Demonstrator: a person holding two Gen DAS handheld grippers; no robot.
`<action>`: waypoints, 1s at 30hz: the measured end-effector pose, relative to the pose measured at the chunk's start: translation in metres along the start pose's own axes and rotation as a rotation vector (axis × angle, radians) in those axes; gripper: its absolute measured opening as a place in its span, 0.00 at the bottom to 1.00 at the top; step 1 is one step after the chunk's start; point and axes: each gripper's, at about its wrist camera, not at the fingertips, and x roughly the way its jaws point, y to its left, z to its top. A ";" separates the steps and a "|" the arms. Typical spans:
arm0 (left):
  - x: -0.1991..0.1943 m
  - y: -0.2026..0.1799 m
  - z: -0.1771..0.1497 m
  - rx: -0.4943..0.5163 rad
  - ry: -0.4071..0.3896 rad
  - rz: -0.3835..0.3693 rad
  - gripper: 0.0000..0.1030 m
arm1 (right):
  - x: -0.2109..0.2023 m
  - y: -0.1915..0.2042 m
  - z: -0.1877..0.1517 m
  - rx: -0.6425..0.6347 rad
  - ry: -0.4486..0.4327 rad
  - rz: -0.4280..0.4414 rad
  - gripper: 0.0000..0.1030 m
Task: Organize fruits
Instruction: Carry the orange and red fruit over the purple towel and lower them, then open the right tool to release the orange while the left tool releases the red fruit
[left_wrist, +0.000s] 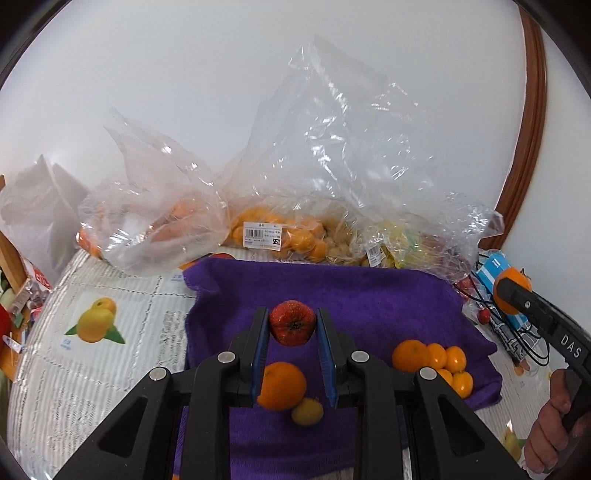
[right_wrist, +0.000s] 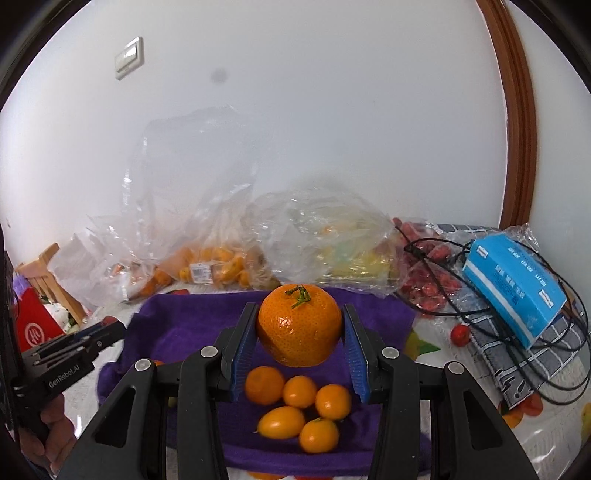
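Holding a red fruit (left_wrist: 292, 323) in our left gripper (left_wrist: 291, 325), jaws clamped on its sides, we hang above the purple towel (left_wrist: 369, 295). Our right gripper (right_wrist: 299, 326) has its jaws closed on a mandarin (right_wrist: 299, 325), also lifted clear of the towel. Below the left jaws lie an orange (left_wrist: 282, 386) and a small yellow fruit (left_wrist: 307, 411), touching; a cluster of kumquats (right_wrist: 299, 410) sits under the right. Behind the towel's far edge, plastic bags (left_wrist: 258, 206) of fruit crowd the wall; a price label (left_wrist: 262, 236) reads "7.20". At the right edge, a blue box (right_wrist: 513, 288) and black cable (right_wrist: 554, 384) hem us in. The towel's middle stays open. "DAS" and "GenRobot.AI" mark the grippers' sides.
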 end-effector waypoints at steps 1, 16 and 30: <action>0.005 -0.001 0.001 -0.002 0.009 -0.006 0.23 | 0.004 -0.003 -0.001 -0.002 0.008 -0.004 0.43; 0.054 -0.010 -0.015 -0.012 0.106 -0.032 0.23 | 0.056 -0.014 -0.039 -0.037 0.140 -0.002 0.43; 0.060 -0.017 -0.027 0.039 0.052 -0.004 0.24 | 0.066 -0.017 -0.048 -0.029 0.117 -0.031 0.43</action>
